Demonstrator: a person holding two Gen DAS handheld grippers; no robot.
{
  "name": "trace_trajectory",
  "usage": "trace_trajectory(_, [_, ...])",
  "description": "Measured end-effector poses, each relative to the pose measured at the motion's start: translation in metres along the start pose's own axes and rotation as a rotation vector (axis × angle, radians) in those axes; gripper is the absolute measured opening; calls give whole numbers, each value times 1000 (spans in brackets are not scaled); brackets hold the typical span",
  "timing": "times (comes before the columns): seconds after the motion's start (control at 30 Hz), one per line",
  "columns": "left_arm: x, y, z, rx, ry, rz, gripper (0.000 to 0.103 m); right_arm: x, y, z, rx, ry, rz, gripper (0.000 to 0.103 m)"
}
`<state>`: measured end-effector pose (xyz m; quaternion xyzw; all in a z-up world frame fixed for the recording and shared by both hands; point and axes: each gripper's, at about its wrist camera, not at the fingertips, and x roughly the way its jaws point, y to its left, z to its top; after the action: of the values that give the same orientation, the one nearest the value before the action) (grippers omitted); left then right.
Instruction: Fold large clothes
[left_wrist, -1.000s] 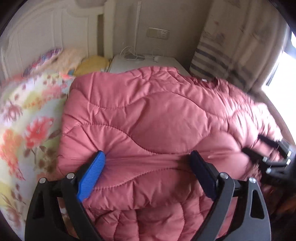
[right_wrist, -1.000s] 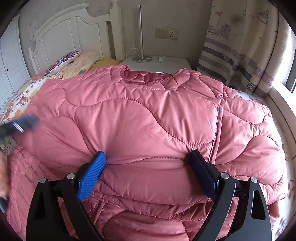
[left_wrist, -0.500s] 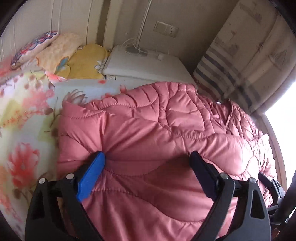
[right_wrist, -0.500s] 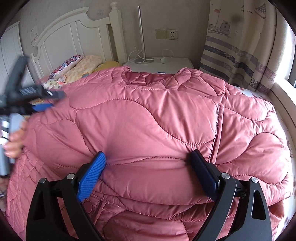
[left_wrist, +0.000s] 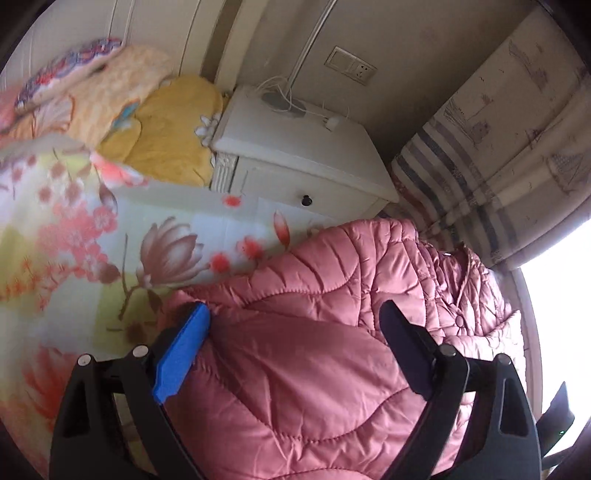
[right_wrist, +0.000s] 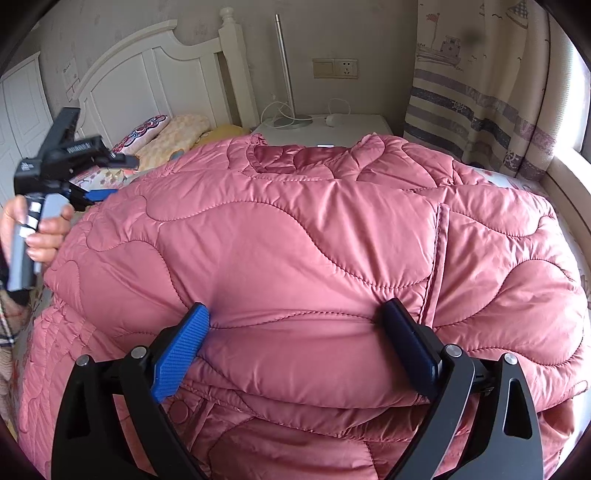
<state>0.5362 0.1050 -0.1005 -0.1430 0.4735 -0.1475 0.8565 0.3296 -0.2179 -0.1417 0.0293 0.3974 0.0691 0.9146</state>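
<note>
The right gripper (right_wrist: 291, 336) fingers are spread wide, pressed into a bulge of the pink quilted coat (right_wrist: 295, 240) — nothing is clamped. The left gripper (left_wrist: 293, 332) is equally wide open above the coat's edge; since a second ago it has been swung up and aside, exposing the floral bedspread (left_wrist: 74, 240). A fold appears laid — the coat is heaped on the bed.

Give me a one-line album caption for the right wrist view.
Right hand-held gripper pressing wide-open fingers into a puffy pink quilted coat on the bed, while the left hand-held gripper hovers beside it.
</note>
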Motion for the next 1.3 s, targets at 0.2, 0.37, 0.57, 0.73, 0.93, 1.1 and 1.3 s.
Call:
trace_trajectory(0.2, [-16,0,0,-16,-58,3,92,0,0,0,0,0,0,92])
trace_trajectory(0.37, [2,-11,-12,74,-38,165,92,0,0,0,-1,0,1,92])
trace_trajectory(0.57, [-46,-61,-52,159,-183,130,95,0,0,0,3,-1,5,92])
trace_trajectory(0.73, [0,-83,-91,316,-76,270,100,0,0,0,2,-1,4,92])
trace_trajectory(0.93, [-44,-88,-96,246,-144,240,99,-8,-1,1,21,2,-6,92])
trace_trajectory(1.1, [-55,-82,-123,231,-158,309,99,-44,-9,15,62,-120,-71,93])
trace_trajectory(1.3, [-29,-70,-131,258,-124,365,101,5,-27,5,73,29,-109,98])
